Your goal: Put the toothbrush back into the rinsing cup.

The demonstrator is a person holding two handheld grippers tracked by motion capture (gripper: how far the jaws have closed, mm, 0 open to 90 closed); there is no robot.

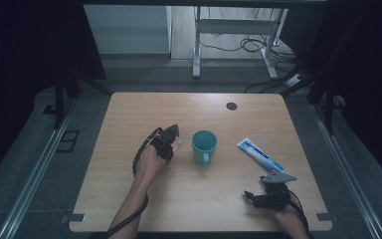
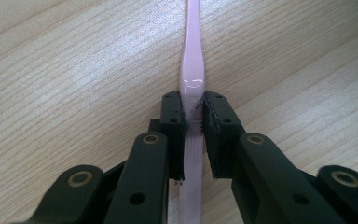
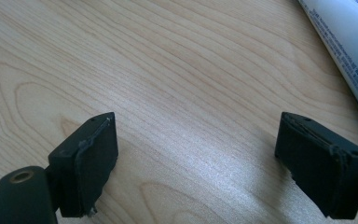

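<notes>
Your left gripper (image 1: 171, 137) sits on the wooden table (image 1: 129, 199), just left of a teal mug (image 1: 204, 146). Its jaws are pressed against a pink toothbrush (image 2: 192, 84), pinching the flat handle from both sides. In the left gripper view the handle runs straight up between the two black pads (image 2: 175, 126), low against the wood grain, so the brush looks either just picked up or not yet lifted; you cannot tell whether it touches the table. Holding it mid-handle keeps the long part pointing forward, towards the mug, which would suit dropping it in upright.

Your right gripper (image 1: 263, 195) rests near the front right of the table, well apart from the mug. Its jaws are spread wide with nothing between them, only bare wood, as the right gripper view shows. It seems to be waiting.

A blue and white toothpaste tube (image 1: 260, 155) lies flat and slanted between the mug and your right gripper, its edge showing at the upper right of the right gripper view. The open claw sits near enough to take it next.
</notes>
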